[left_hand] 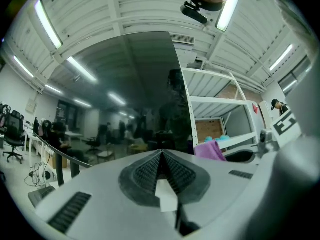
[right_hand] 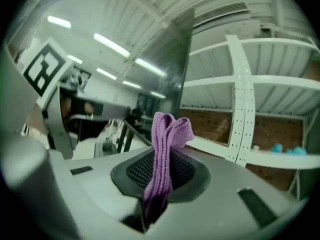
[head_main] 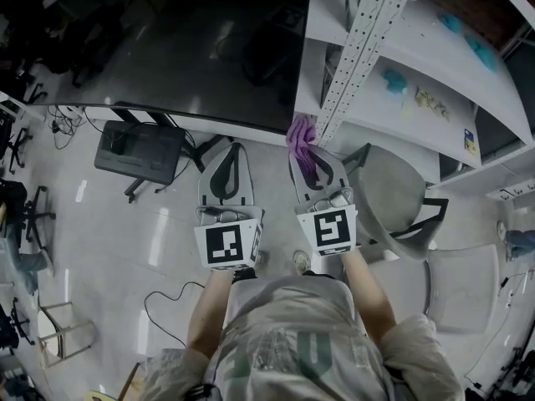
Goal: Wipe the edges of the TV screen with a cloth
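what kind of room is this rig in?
Probably a lab or office workspace: a big TV screen on a stand, white perforated shelving beside it, and a grey chair.

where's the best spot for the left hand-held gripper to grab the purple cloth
Probably the loose folded end of the purple knitted cloth, which sticks out past the tips of the right hand-held gripper. Come from its left side with jaws opened; the rest is pinched between the right jaws.
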`<action>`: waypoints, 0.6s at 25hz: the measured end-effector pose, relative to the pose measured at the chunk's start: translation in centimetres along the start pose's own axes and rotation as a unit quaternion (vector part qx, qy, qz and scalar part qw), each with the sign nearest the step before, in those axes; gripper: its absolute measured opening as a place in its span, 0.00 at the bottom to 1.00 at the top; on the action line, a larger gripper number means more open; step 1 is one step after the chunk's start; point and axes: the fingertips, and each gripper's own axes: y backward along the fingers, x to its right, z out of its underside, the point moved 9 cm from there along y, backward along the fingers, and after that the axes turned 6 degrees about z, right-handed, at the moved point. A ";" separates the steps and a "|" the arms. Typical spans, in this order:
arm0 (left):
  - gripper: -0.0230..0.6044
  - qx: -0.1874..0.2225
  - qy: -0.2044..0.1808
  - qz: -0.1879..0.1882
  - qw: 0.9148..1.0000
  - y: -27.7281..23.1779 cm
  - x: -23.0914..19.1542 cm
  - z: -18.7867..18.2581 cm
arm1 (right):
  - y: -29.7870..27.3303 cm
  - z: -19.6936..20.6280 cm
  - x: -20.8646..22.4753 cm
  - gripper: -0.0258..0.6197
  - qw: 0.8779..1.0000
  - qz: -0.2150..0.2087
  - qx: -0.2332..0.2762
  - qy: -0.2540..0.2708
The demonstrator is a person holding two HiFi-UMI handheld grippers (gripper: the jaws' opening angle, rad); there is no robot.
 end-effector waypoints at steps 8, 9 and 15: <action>0.06 0.019 -0.001 -0.037 0.999 5.6 -1.7 -4.2 | 2.3 -7.7 -4.6 0.13 0.975 -0.086 0.110 -0.171; 0.06 0.015 -0.001 -0.049 0.999 6.4 -2.0 -4.2 | 2.1 -8.1 -5.3 0.13 0.973 -0.097 0.114 -0.174; 0.06 -0.009 0.005 -0.125 0.992 10.1 -3.8 -2.3 | 1.8 -6.6 -8.3 0.13 0.969 -0.151 0.084 -0.175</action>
